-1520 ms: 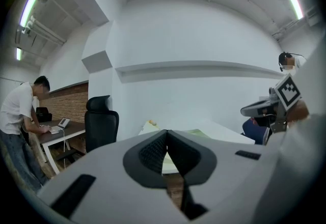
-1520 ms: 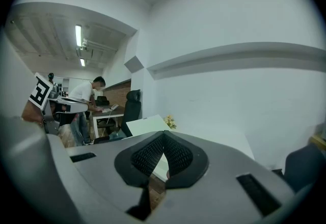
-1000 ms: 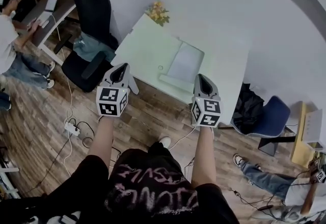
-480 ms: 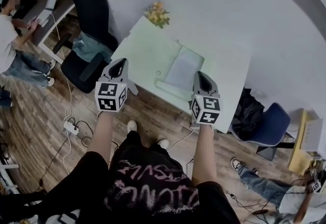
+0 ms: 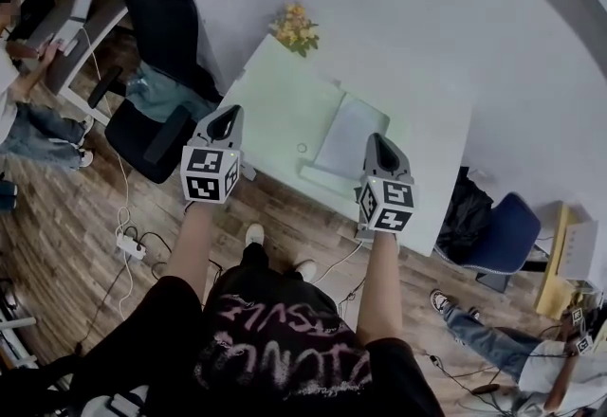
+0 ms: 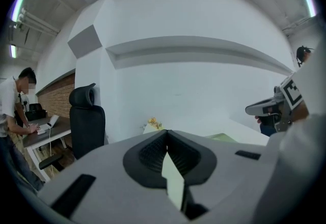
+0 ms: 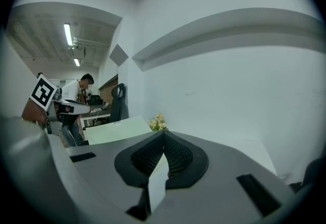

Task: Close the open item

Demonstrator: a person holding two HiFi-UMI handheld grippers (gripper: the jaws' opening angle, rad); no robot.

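A thin grey laptop-like item [image 5: 346,133] lies open on the pale table [image 5: 275,98], its lid leaning back and a narrow strip toward me. My left gripper [image 5: 228,116] hovers over the table's near left edge, jaws shut and empty [image 6: 167,139]. My right gripper [image 5: 378,144] hangs just right of the open item's near corner, also shut with nothing held [image 7: 163,141]. Neither touches the item. Each gripper shows in the other's view: the right one [image 6: 277,108], the left one [image 7: 51,98].
Yellow flowers [image 5: 296,27] stand at the table's far corner by the white wall. A black office chair [image 5: 156,36] stands left of the table, a blue chair [image 5: 503,230] and black bag [image 5: 465,207] right. A power strip [image 5: 130,244] and cables lie on the wooden floor. People sit at both sides.
The person has stepped a little nearer the table, and both grippers have edged forward over its near edge. Their jaws stayed shut.
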